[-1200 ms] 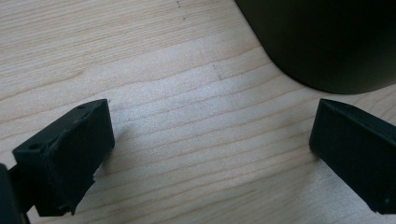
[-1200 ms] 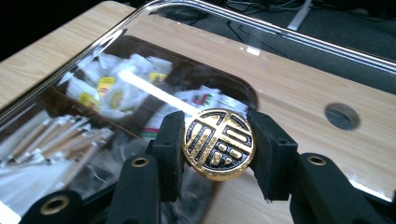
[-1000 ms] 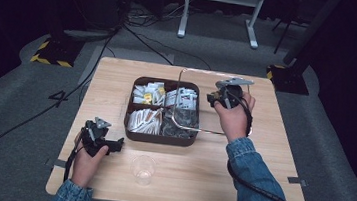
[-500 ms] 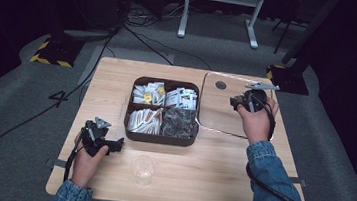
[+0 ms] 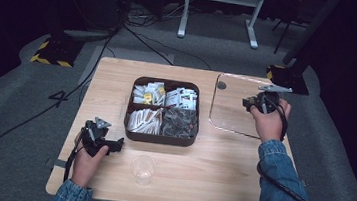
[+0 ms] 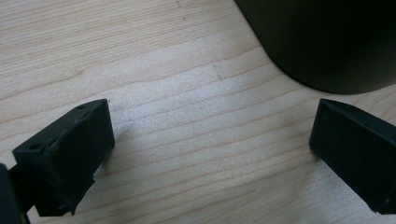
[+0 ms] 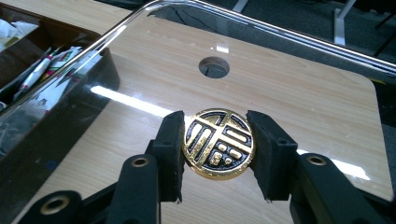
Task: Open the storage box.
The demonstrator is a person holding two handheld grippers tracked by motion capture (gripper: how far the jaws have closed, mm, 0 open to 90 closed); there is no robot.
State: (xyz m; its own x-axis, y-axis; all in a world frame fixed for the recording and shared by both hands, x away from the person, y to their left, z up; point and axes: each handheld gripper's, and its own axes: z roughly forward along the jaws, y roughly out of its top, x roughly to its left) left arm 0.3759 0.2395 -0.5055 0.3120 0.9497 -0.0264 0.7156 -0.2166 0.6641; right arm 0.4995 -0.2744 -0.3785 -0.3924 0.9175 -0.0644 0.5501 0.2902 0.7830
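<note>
Your right gripper clamps the gold knob of the clear lid, at the tray's three o'clock. Your left gripper is spread wide on nothing.

Gold-and-black patterned knob on clear lid; dark brown tray; pale wood table
</note>
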